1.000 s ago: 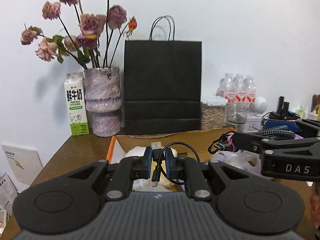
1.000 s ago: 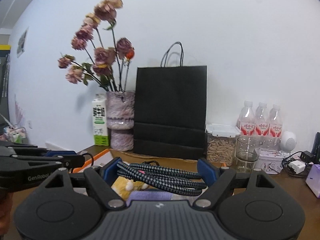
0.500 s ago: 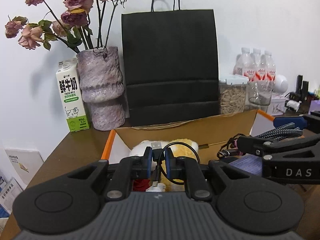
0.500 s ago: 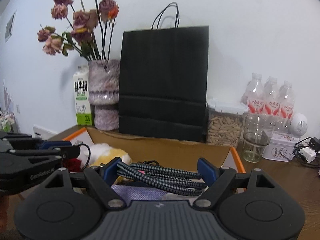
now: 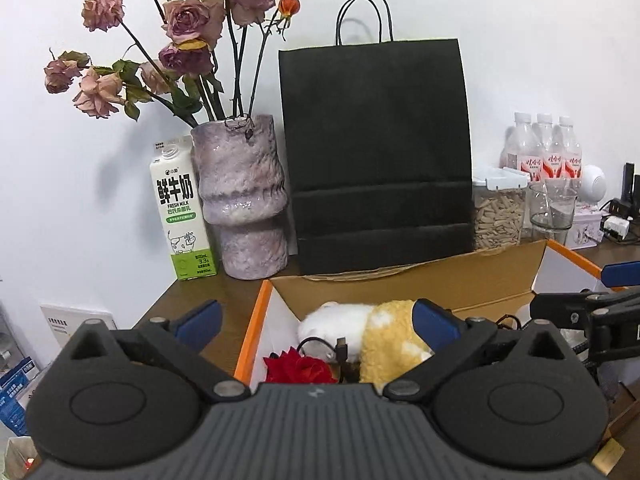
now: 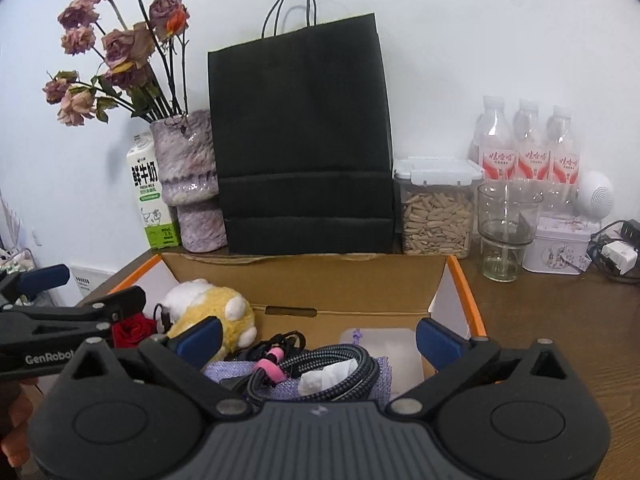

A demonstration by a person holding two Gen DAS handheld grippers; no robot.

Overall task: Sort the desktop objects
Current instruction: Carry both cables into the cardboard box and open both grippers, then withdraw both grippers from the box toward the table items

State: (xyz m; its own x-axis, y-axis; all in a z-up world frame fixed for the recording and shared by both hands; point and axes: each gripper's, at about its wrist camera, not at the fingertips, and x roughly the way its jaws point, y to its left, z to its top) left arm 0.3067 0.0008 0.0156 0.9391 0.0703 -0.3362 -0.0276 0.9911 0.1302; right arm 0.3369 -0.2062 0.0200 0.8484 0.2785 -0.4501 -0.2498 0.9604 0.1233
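Jaws of both grippers just opened, empty, over cardboard box (image 6: 348, 292).

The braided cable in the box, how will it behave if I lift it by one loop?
The braided cable lies in loose coils, so it would probably sag and partly unwind. A pink tie holds some loops, which may keep those bunched. It looks light, though it could drag the tissue.

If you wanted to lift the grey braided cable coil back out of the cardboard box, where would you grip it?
Grip the grey braided cable coil across its bundled strands beside the pink tie, from above; the strands lie flat together atop the box's contents.
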